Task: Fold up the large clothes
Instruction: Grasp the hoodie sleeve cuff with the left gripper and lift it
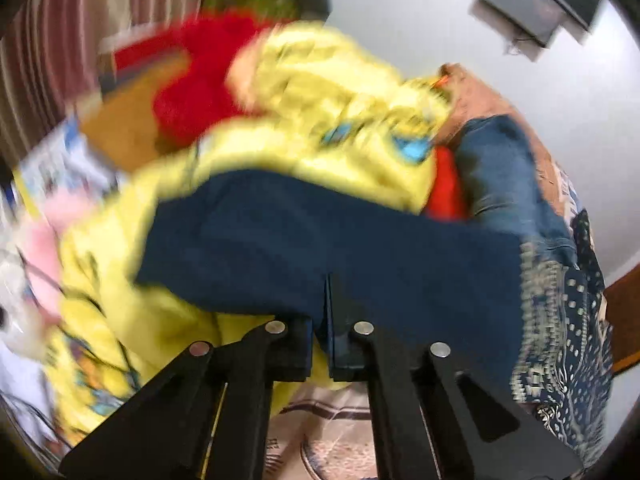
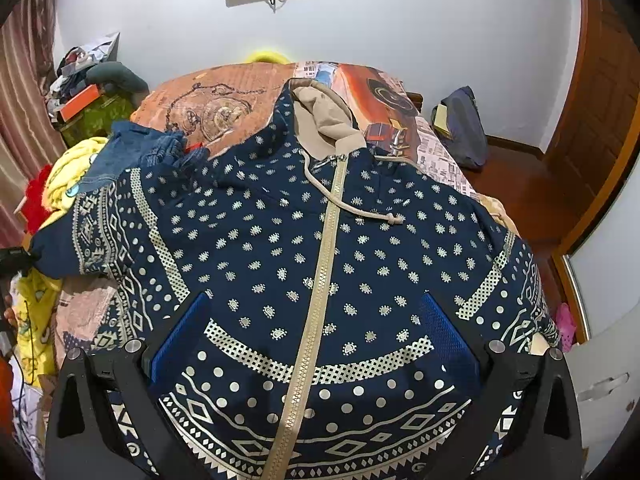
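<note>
Fingers of the left gripper (image 1: pixel 320 344) are clenched tight on the navy sleeve (image 1: pixel 320 240) of the hooded jacket (image 2: pixel 320 260), pinching its edge. Those of the right gripper (image 2: pixel 312 344) stand spread wide above the jacket's lower front, gripping nothing. That jacket, navy with a pale dotted pattern, lies face up and zipped on the bed (image 2: pixel 224 92), its beige hood (image 2: pixel 324 116) toward the far wall. Beside the sleeve a yellow blanket (image 1: pixel 328 92) sits bunched, with jeans (image 2: pixel 140 148) and something red (image 1: pixel 200 80) close by, all rather blurred.
</note>
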`<state>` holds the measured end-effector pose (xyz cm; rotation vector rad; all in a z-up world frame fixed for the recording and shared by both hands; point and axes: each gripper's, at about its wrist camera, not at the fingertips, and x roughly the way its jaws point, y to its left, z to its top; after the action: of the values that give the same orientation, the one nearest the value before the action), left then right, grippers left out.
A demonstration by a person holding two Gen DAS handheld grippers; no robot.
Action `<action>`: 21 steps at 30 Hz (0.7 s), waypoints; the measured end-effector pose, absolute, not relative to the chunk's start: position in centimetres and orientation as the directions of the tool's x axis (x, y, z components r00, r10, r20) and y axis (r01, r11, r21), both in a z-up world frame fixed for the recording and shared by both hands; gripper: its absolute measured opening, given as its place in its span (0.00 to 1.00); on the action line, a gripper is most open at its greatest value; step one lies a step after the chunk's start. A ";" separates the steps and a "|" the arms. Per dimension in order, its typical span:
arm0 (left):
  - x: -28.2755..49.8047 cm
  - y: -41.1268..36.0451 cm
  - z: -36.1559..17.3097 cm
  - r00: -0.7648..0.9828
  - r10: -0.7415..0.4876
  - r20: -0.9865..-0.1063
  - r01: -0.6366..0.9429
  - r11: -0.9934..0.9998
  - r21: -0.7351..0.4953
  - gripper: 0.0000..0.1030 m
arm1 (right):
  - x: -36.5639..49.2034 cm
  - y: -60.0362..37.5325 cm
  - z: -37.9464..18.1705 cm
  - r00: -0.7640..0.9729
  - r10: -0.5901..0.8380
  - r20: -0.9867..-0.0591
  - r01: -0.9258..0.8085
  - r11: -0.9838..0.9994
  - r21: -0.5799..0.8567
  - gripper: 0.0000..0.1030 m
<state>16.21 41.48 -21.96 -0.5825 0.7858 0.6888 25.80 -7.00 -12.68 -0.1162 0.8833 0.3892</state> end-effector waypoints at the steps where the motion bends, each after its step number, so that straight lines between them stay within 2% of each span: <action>1: 16.4 40.6 -20.1 0.536 0.363 -0.763 -0.723 0.663 -0.193 0.03 | 25.8 -7.1 -12.4 0.572 0.291 -0.767 -0.383 0.922 0.065 1.00; 6: 18.5 36.8 -11.6 0.665 0.398 -0.632 -0.620 0.766 -0.170 0.02 | 26.0 -7.8 -10.7 0.589 0.316 -0.744 -0.402 0.913 0.070 1.00; 10: 21.0 32.5 -5.2 0.778 0.328 -0.535 -0.488 0.852 -0.187 0.02 | 26.6 -8.6 -9.6 0.600 0.326 -0.731 -0.413 0.908 0.067 1.00; 15: 26.1 26.7 -1.0 0.848 0.201 -0.490 -0.338 0.918 -0.209 0.02 | 27.6 -9.9 -8.3 0.615 0.331 -0.716 -0.425 0.903 0.052 1.00; 21: 32.1 17.2 -0.4 0.867 0.038 -0.497 -0.149 0.971 -0.185 0.02 | 28.6 -11.6 -7.8 0.620 0.328 -0.712 -0.426 0.904 0.045 1.00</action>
<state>32.08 17.21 -0.43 -0.2215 0.5135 0.0990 28.61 -11.64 -7.84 -0.1328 0.7905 0.4350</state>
